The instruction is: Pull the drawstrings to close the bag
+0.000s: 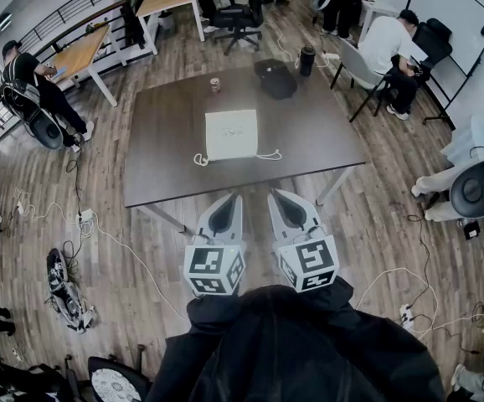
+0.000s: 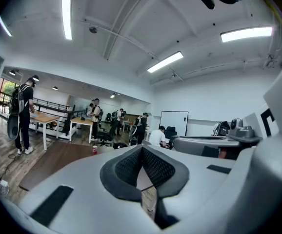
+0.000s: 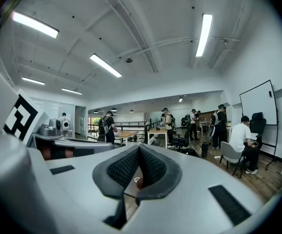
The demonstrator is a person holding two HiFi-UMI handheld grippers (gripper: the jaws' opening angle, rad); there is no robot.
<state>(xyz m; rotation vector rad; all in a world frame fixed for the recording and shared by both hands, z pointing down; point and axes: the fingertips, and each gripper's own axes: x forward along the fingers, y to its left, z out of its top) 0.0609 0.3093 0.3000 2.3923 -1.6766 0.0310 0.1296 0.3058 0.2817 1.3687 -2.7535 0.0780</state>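
Observation:
A flat white bag [image 1: 231, 134] lies in the middle of a dark table [image 1: 167, 141]. Its white drawstrings trail out at the near left corner [image 1: 200, 159] and the near right corner [image 1: 270, 154]. My left gripper [image 1: 234, 198] and right gripper [image 1: 275, 194] are side by side in front of the table's near edge, short of the bag and apart from it. In the left gripper view the left gripper [image 2: 142, 151] has its dark pads together with nothing between them. The right gripper [image 3: 139, 149] is shut and empty in the right gripper view too.
A small cup [image 1: 215, 84] and a black pouch [image 1: 275, 78] sit at the table's far side. A bottle [image 1: 307, 59] stands on the floor beyond, beside a seated person [image 1: 388, 44] on a chair. Cables [image 1: 116, 241] run over the wooden floor on the left.

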